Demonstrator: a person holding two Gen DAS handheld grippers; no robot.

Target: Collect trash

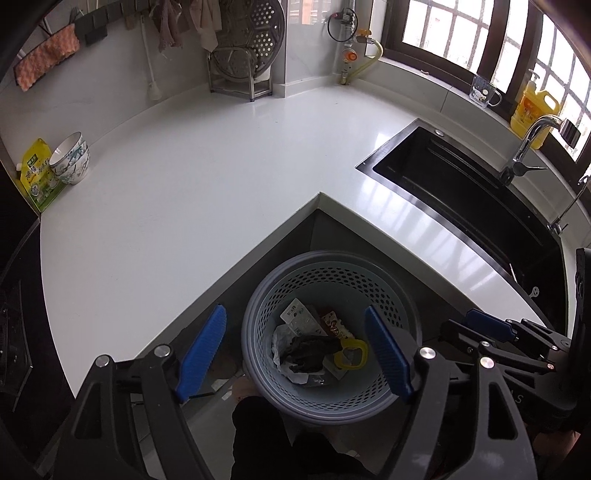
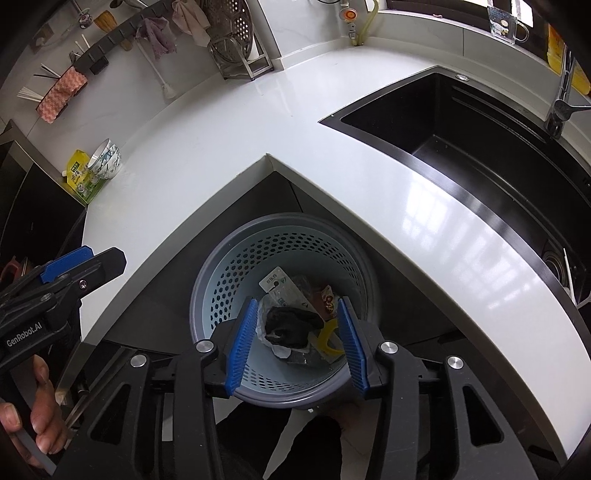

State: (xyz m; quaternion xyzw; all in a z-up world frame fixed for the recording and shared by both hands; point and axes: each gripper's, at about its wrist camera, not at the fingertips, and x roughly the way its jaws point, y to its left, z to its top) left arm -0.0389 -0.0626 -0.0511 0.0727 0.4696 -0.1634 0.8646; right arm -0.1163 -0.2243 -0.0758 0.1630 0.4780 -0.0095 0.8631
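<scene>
- Kitchen corner with a white L-shaped countertop [image 1: 229,177]; nearest the cameras, both grippers point steeply down over the round grey-blue perforated plastic waste basket [image 1: 325,273], which stands on the floor in the inner angle of the counter.
- Left gripper [image 1: 295,350] has its blue ribbed pads spread wide with nothing between them; the right gripper [image 2: 297,343] stands moderately open, also empty (its pads frame the basket's contents without touching).
- Inside the basket lie the collected scraps: a crumpled black cloth-like wad [image 2: 291,325], a white printed sachet [image 2: 280,290], a yellow plastic ring [image 1: 351,354] and a brown snack wrapper [image 1: 332,325].
- Judgement: the drop looks done. To finish well, lift both grippers straight up, clear of the rim, before swinging away, so a pad does not catch and tip the basket.
- Farther off, the counter shows no loose litter; 2 stacked patterned bowls [image 1: 70,158] beside a yellow-green pouch [image 1: 35,177] are probably not trash.
- Beyond, a black sink [image 1: 461,206] and barred window [image 1: 480,33].
</scene>
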